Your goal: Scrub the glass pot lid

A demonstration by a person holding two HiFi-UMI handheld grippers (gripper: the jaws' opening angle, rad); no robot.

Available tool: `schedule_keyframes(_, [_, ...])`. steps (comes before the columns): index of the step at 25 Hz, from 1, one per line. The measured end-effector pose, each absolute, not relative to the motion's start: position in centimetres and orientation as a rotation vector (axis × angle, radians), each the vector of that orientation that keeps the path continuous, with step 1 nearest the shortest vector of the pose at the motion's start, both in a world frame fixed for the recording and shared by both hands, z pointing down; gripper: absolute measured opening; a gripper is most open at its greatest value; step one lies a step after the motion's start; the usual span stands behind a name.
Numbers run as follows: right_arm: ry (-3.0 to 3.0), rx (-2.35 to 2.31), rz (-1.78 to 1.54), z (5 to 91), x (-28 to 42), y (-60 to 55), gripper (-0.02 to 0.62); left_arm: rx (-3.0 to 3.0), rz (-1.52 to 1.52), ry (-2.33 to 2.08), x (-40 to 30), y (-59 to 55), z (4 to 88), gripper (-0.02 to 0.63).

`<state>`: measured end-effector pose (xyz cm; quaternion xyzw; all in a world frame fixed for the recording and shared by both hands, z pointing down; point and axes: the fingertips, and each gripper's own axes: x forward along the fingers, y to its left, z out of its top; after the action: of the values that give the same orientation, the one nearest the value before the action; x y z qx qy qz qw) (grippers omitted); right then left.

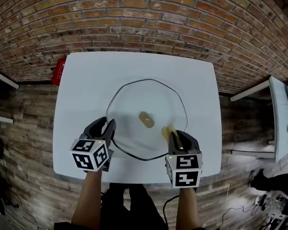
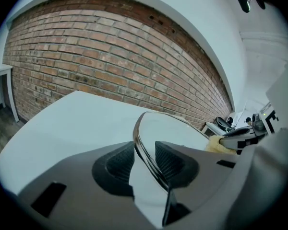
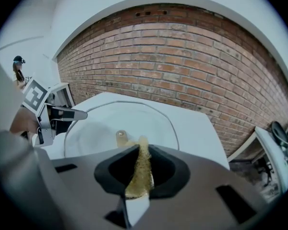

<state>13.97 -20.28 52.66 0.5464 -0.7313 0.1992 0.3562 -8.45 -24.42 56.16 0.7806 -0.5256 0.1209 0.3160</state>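
On the white table (image 1: 86,80), toward its near half, the glass pot lid (image 1: 134,102) lies with its knob (image 1: 146,119) up. The left gripper (image 1: 106,130) is clamped on the lid's near-left rim, a pad on either side of the glass, most likely to keep the lid from sliding or turning under the scrubbing. The right gripper (image 1: 177,140) pinches a thin yellowish scouring pad (image 1: 169,132) on edge, so a free strip sticks out ahead to rub with. That pad sits over the lid's near-right part, just right of the knob; whether it touches the glass I cannot tell.
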Motion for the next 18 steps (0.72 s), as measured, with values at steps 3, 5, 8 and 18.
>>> schedule_keyframes(3, [-1.911,1.435,0.507,52.4,13.9,-20.2,0.058,2.063,0.304,-1.422,-9.5,-24.5,55.6,0.123])
schedule_keyframes(5, [-1.932,1.462,0.496,51.9,13.8,-20.2,0.058,2.065,0.297,-1.452,-10.5,-24.6,54.9,0.123])
schedule_keyframes(8, [-1.979,1.524,0.467,50.4,13.9,-20.3,0.058,2.095,0.292,-1.496,-11.6,-24.6,53.1,0.123])
schedule_keyframes(18, [-2.105,1.667,0.346,43.2,13.5,-19.9,0.058,2.263,0.218,-1.548,-11.4,-23.8,44.7,0.123])
